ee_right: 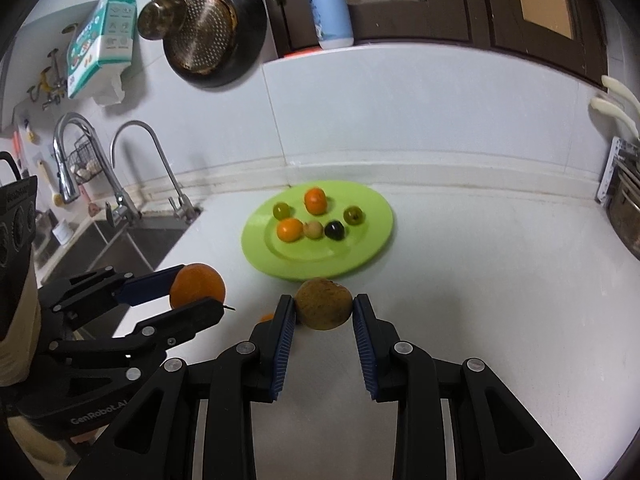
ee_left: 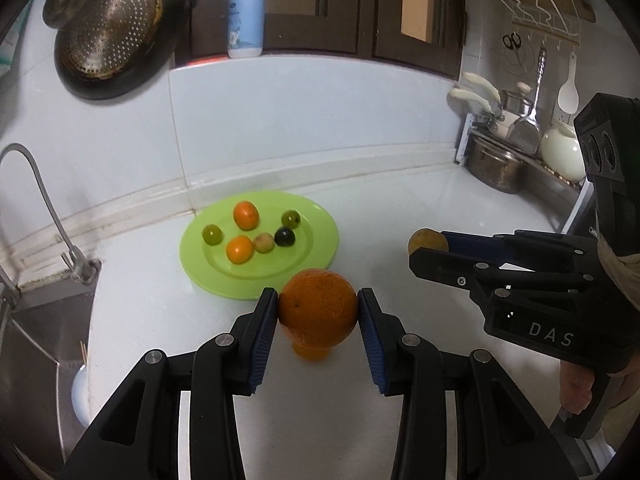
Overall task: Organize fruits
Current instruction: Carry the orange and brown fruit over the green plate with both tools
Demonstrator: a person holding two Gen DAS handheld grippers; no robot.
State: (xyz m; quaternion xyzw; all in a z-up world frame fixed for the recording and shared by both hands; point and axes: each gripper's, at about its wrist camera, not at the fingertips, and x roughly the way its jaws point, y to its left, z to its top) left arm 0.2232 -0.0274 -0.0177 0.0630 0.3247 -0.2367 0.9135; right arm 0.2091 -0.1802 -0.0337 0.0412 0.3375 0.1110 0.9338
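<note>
Claws first: my left claw (ee_left: 318, 306) is clamped on the orange (ee_left: 317, 309), pads pressing its two sides at the widest part, and my right claw (ee_right: 324, 307) is closed on the kiwi (ee_right: 323, 303) the same way. Both fruits are up off the bench (ee_left: 400, 216), carried side by side; I can see the orange's reflection on the white top beneath it.

Handling, as I judge it: the orange is firm, a bit heavy, with a pebbled skin that grips well, so a hold across its middle should do. The kiwi looks lighter and softer, brown and mottled, likely to bruise if I squeeze harder, and round enough to roll once released.

Further out sits the plate (ee_left: 320, 240), green, near the back wall, already carrying two small oranges, two green fruits, a dark one and a pale one. There's bare room on its near side, and I reckon that's where these two belong.

Views differ now. The left camera gives me the pots (ee_left: 496, 164) and hanging utensils at the right, and the right claw from the side with only a sliver of kiwi. The right camera gives me both taps (ee_right: 76, 152), the sink (ee_right: 120, 240) and the left claw side-on with the orange between its fingers.
</note>
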